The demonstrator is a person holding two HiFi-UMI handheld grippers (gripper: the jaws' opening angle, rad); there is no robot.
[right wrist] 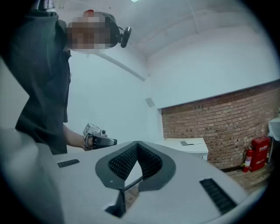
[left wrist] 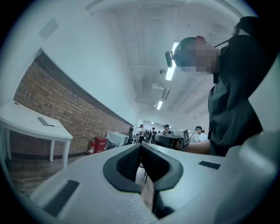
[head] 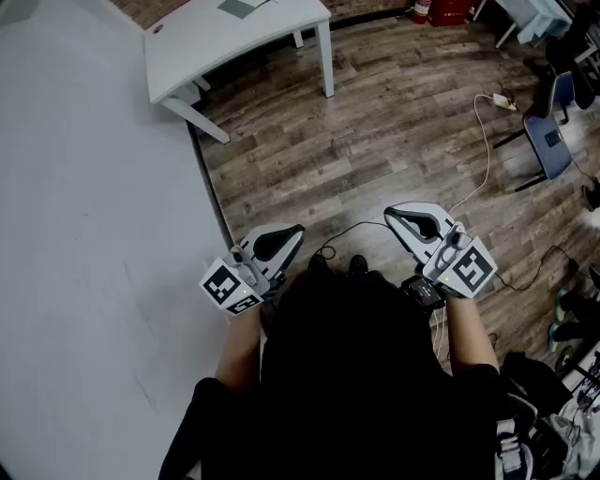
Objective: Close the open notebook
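A flat grey notebook (head: 240,7) lies on the white table (head: 234,42) at the far top of the head view; whether it is open cannot be told from here. The same notebook (left wrist: 46,122) shows small at the left of the left gripper view, and it (right wrist: 191,143) appears far ahead in the right gripper view. My left gripper (head: 295,231) (left wrist: 141,145) and right gripper (head: 390,215) (right wrist: 137,143) are held level at waist height, far from the table. Both have their jaw tips together with nothing between them.
Wooden floor lies between me and the table. A white cable (head: 485,141) and a blue chair (head: 551,141) are at the right. Red fire extinguishers (head: 441,9) (right wrist: 258,151) stand by the brick wall. A white wall (head: 94,234) runs along the left. People (left wrist: 166,129) stand far back.
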